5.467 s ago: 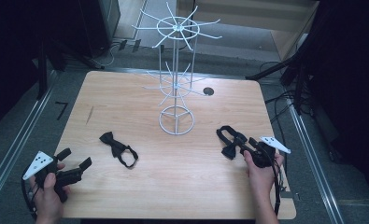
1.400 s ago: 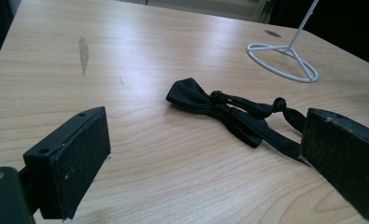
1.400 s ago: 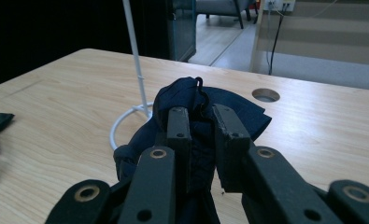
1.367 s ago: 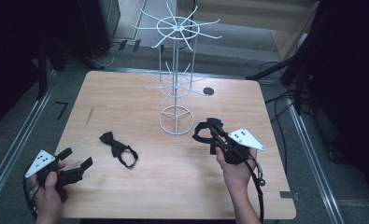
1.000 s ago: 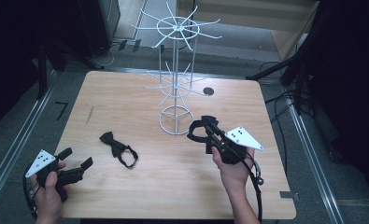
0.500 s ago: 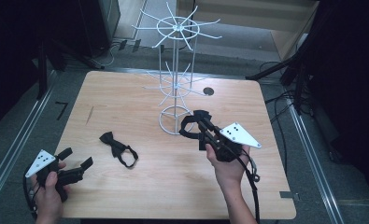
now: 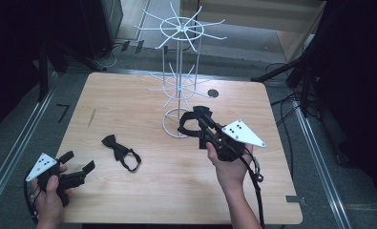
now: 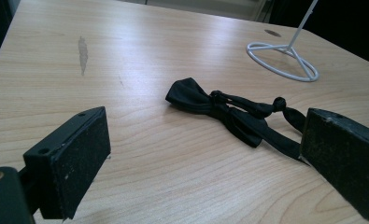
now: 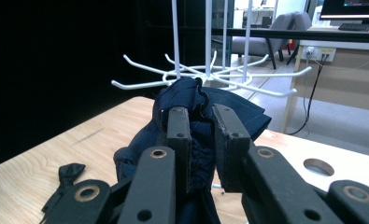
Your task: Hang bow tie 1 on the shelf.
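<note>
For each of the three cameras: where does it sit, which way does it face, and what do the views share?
High view: above the person's side, looking forward and down on the table; forearms, left claw and right claw show.
Left gripper view: rides the left claw, looking low across the table at the black bow tie; open jaws.
Right gripper view: rides the right claw, facing the white wire rack; jaws shut on a dark blue bow tie.
Shared: all three show the black bow tie and the rack.
</note>
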Available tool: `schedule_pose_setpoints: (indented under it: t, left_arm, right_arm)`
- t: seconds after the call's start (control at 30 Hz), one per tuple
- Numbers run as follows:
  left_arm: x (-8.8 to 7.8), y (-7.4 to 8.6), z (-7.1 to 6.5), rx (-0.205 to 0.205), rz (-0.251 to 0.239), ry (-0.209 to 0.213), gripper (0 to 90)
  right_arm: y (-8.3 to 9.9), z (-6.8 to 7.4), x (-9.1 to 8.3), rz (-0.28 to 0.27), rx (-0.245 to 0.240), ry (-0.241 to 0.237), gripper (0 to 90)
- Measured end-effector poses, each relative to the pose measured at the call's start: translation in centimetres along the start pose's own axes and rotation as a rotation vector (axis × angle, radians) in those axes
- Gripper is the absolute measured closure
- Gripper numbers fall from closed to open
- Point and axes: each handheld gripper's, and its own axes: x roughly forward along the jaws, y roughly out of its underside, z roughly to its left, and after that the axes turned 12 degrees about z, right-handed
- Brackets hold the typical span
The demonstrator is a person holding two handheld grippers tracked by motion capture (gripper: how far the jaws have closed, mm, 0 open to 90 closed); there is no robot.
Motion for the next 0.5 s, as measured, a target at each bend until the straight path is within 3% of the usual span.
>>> schedule_pose_setpoints:
  t: [0.5]
  left_arm:
    - [0.0,0.0,0.0,0.002,0.002,0.0,2.8]
  right_arm:
    - [-1.2,0.1,1.0,-0.008,0.006,-0.005,79.2]
